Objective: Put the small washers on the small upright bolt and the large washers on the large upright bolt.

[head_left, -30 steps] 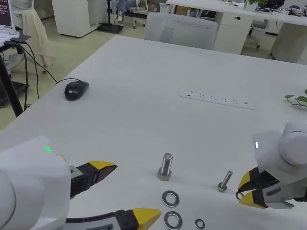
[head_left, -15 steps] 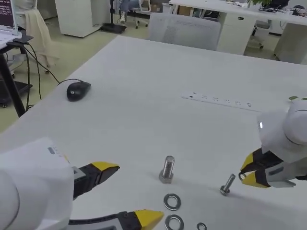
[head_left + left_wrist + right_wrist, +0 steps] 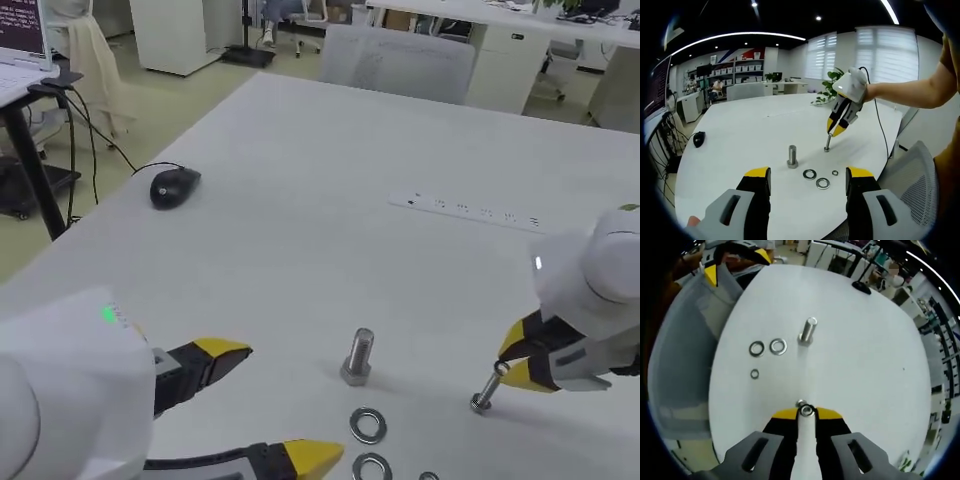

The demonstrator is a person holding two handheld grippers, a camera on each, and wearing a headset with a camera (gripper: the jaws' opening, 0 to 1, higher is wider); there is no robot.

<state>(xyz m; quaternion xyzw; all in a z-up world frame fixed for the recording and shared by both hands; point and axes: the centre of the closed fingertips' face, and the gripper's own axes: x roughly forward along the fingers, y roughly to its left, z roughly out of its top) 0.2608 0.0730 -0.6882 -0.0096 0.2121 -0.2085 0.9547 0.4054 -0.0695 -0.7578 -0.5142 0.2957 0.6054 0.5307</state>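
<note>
In the head view, a large washer (image 3: 358, 465) and a small washer (image 3: 425, 476) are cut off by the bottom edge. In the right gripper view, the small bolt (image 3: 801, 403) is largely hidden behind the gripped washer (image 3: 810, 411).

The large bolt (image 3: 358, 357) stands upright on the surface (image 3: 300, 150). To its right is the small bolt (image 3: 485, 392), with the right claw (image 3: 508, 364) at that bolt's top end, gripping a held washer (image 3: 500, 369). Just nearer the person than the large bolt lies the first large washer (image 3: 368, 424), then the second large washer (image 3: 371, 466), with the loose small washer (image 3: 428, 477) to their right. The left claw (image 3: 270, 402), jaws apart, is nearer and to the left. Well behind the large bolt lie a mouse (image 3: 175, 186) to the left and a power strip (image 3: 470, 210) to the right.
</note>
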